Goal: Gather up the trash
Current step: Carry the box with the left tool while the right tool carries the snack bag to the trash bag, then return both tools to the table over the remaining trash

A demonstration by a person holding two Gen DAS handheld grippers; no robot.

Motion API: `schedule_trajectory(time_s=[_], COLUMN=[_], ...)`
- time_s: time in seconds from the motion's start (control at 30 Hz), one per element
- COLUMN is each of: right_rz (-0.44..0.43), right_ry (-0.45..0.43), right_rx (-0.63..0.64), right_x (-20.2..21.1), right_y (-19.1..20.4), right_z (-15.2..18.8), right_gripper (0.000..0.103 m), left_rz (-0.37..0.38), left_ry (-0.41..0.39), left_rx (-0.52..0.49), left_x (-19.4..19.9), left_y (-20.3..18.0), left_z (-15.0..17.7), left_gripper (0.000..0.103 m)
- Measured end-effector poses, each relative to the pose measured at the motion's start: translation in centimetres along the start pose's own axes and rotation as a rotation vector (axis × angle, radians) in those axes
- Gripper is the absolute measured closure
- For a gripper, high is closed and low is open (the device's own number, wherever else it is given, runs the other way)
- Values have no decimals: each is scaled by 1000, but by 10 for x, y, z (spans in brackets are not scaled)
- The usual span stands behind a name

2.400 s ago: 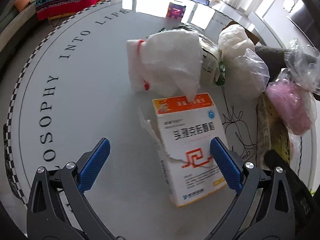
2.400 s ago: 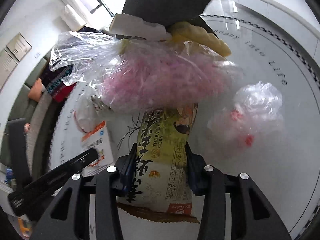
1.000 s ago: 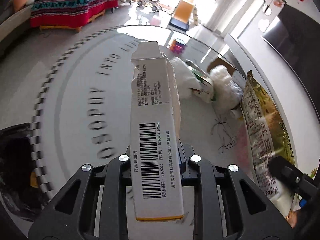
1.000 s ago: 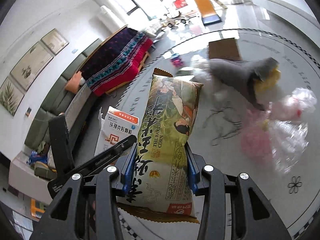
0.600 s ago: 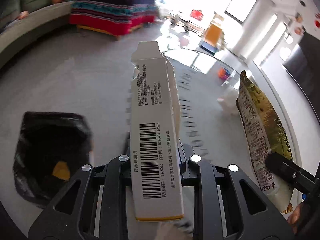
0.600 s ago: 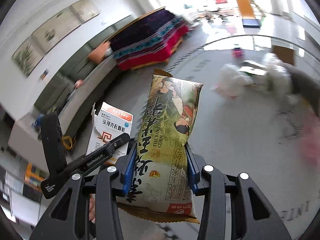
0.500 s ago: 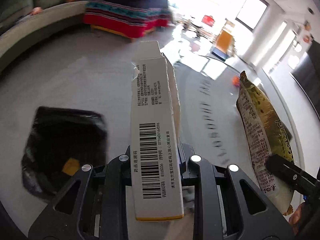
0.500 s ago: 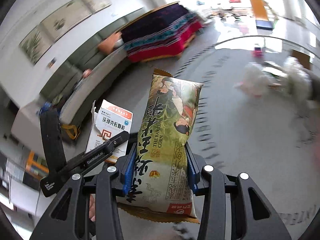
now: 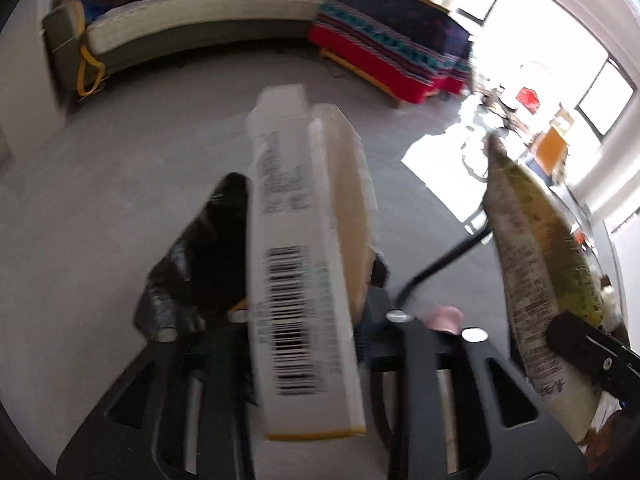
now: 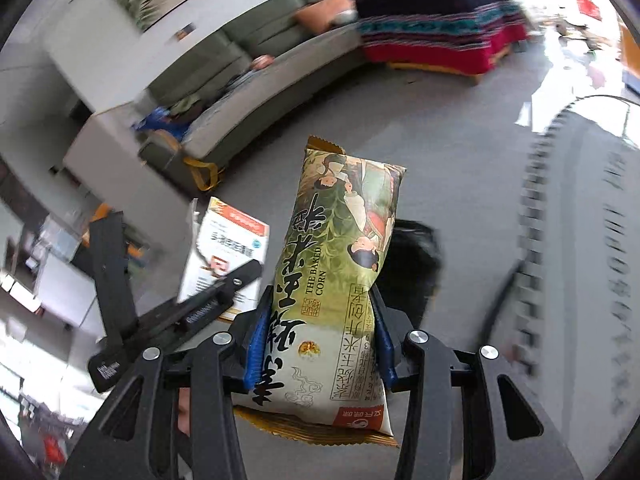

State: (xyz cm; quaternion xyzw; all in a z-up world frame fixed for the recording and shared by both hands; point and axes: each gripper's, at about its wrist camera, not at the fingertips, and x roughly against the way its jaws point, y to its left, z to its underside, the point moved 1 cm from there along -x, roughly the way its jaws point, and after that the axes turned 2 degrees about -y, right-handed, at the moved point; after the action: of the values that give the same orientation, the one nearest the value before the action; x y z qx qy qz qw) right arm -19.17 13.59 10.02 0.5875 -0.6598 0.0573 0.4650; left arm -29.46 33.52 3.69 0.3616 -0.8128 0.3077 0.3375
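Note:
In the left wrist view a white medicine box (image 9: 300, 280) with a barcode stands tilted and blurred between the fingers of my left gripper (image 9: 308, 316). Its jaws are opening and the box looks loose. A black bag-lined trash bin (image 9: 196, 256) sits on the floor just below it. My right gripper (image 10: 320, 340) has its blue pads (image 10: 256, 344) against a green baked-corn snack bag (image 10: 340, 264), and its jaws are opening. The bin (image 10: 416, 256) shows behind that bag. The box (image 10: 228, 244) and left gripper (image 10: 208, 304) lie to the bag's left.
The round table's rim (image 10: 536, 216), with checkered edge and lettering, is at the right. A grey sofa (image 9: 192, 28) and a red patterned throw (image 9: 400, 52) stand at the back. Grey floor surrounds the bin.
Both grippers have swung from the table to above the black bin. The box has tilted and loosened in the left gripper. The snack bag sits as before in the right.

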Motion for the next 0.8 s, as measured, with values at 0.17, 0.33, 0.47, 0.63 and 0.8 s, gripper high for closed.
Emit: schedule_trajectory(time_s=[0.17,0.33,0.47,0.63,0.8], right_rz=[62,55,47,43,42], right_ry=[-42,-47,-52,-72,-111], right_rx=[56,65,52,23,-18], right_x=[-16,-13,-10,7,35], right_y=[23,20,16,2,-16], right_z=[-18,-20,-21,-15,-9], right_gripper=[33,33,33,33,33], left_rz=[-111,-95,-84,-65,-35], left_ry=[-58,-37,-30,-34,-33], left_rx=[48,70,45,8,-42], left_x=[3,-7,-6,2,6], left_y=[22,35,21,4,-21], left_z=[-11,-13,-8,-3,1], left_gripper=[6,6,6,6,6])
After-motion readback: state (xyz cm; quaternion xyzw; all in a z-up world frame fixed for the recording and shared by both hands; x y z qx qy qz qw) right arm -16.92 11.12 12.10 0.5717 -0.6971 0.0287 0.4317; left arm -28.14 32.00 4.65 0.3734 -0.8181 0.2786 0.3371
